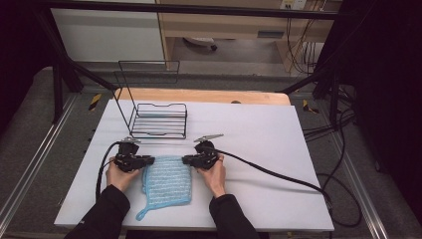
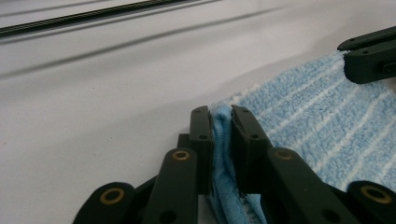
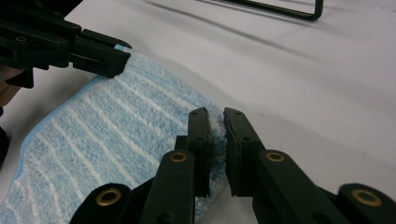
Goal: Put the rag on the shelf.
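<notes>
A light blue striped cloth [image 1: 168, 181] lies flat on the white table [image 1: 259, 134], with a hanging loop at its near left corner. My left gripper [image 1: 149, 160] is shut on the cloth's far left corner; in the left gripper view its jaws [image 2: 222, 112] pinch a raised fold of the cloth [image 2: 317, 107]. My right gripper [image 1: 185, 160] is shut on the far right corner, and the right gripper view shows its jaws [image 3: 215, 114] pressed on the cloth's edge [image 3: 107, 135]. Both grippers point inward at each other across the cloth's far edge.
A black wire rack [image 1: 159, 119] stands just beyond the grippers, at the back left of the table. Black cables [image 1: 278, 174] trail from the grippers across the right side and off the left. Bare white surface stretches to the right of the cloth.
</notes>
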The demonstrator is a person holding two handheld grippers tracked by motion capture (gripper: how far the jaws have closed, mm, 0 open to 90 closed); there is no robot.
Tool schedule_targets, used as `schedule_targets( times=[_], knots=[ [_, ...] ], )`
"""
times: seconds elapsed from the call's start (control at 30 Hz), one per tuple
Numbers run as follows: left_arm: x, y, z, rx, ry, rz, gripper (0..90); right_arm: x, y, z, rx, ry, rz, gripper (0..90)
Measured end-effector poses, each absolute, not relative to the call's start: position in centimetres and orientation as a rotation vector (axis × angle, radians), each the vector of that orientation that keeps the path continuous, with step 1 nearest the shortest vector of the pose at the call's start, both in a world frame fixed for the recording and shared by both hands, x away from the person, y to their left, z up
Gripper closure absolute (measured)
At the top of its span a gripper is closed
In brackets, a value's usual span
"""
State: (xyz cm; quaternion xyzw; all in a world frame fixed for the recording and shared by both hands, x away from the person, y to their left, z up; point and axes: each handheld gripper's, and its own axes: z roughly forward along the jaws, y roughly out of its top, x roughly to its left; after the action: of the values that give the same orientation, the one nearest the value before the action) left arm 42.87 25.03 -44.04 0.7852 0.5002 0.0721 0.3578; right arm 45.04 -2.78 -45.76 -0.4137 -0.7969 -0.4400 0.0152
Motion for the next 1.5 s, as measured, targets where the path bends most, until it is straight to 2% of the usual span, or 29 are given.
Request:
schedule_targets(
  times=[0.23,1.5],
  knots=[
    [42.3,25.6,-43.2,1.981,1.252,0.178,80.1,44.4,-2.9,-44.8,-1.284,-2.487,-1.425,82.7],
    [37.6,25.8,-37.0,1.793,1.039,0.387,80.0,39.8,-4.5,-38.2,-1.172,-2.493,-1.858,83.0]
  ],
)
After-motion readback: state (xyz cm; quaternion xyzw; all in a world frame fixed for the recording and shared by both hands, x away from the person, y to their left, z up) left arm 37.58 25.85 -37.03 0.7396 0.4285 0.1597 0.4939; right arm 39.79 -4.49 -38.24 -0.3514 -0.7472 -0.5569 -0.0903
